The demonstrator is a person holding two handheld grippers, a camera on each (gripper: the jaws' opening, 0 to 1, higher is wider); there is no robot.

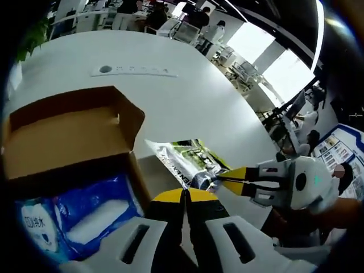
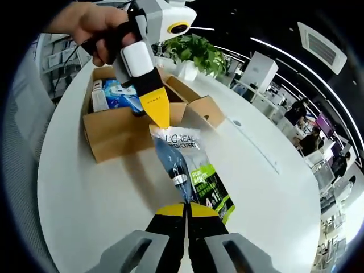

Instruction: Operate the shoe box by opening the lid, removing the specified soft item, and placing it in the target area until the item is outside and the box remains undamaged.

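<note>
Table [image 2: 79,187]: white, round-edged, in an open office with ceiling strip lights, desks and people at the far side. Potted green plant [image 2: 196,51] just past the box in the right gripper view. Flat white cable strip [image 1: 133,70] set into the tabletop toward the far edge in the left gripper view.

Shoe box [image 2: 122,133]: brown cardboard, lid flap [image 1: 65,133] folded back, sitting inboard of the table's near edge. Inside it, a blue-and-white soft pack [image 1: 79,213] against the front wall; other small packages beside it, too small to read.

Packet [image 2: 190,170]: clear and green sachet printed "L'OREAL", outside the box, just beside its front wall, over the bare tabletop.

Left gripper [image 2: 161,122]: held in a hand [image 2: 94,28], yellow tips pressed together, touching the packet's top edge by the box; whether it pinches that edge I cannot tell. Its own view shows the jaws together.

Right gripper [image 1: 219,180]: yellow tips pinched on the packet's opposite end; its jaws meet at the packet's lower edge in its own view.
</note>
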